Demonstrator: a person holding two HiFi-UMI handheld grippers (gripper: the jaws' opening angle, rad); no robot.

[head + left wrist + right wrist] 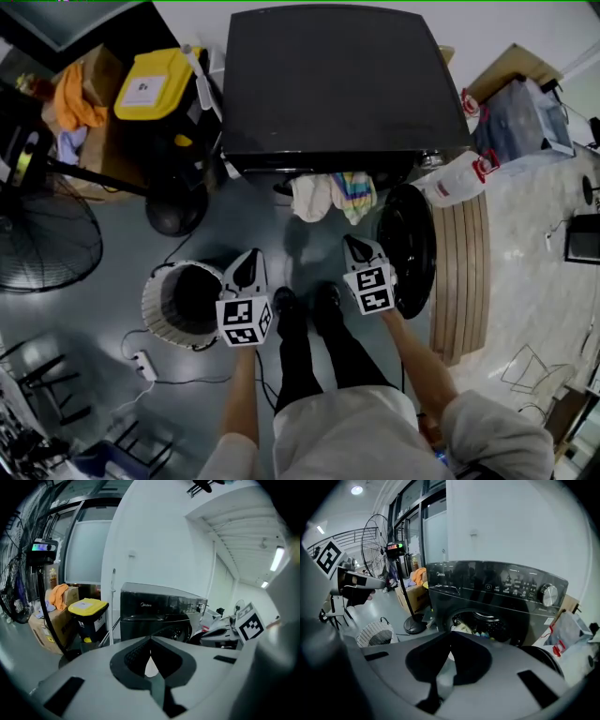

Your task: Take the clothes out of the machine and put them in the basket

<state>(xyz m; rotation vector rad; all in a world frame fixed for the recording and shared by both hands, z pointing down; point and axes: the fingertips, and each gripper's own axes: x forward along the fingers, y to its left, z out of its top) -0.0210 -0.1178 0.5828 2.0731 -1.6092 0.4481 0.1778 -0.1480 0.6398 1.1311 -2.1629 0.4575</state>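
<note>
The black washing machine (337, 84) stands ahead with its round door (408, 248) swung open to the right. A white cloth (309, 197) and a striped colourful cloth (354, 192) hang out of its opening; in the right gripper view clothes (471, 627) lie in the drum. The white woven basket (183, 305) sits on the floor to the left, dark inside. My left gripper (249, 255) hovers beside the basket's right rim, jaws closed, holding nothing. My right gripper (353, 242) is in front of the door, below the hanging clothes, jaws closed and holding nothing.
A yellow-lidded bin (155, 84) and a cardboard box with an orange cloth (80, 94) stand left of the machine. A floor fan (47, 239) is at far left. A detergent jug (455, 178) and a slatted wooden board (464, 272) are at right. A power strip (145, 366) lies near the basket.
</note>
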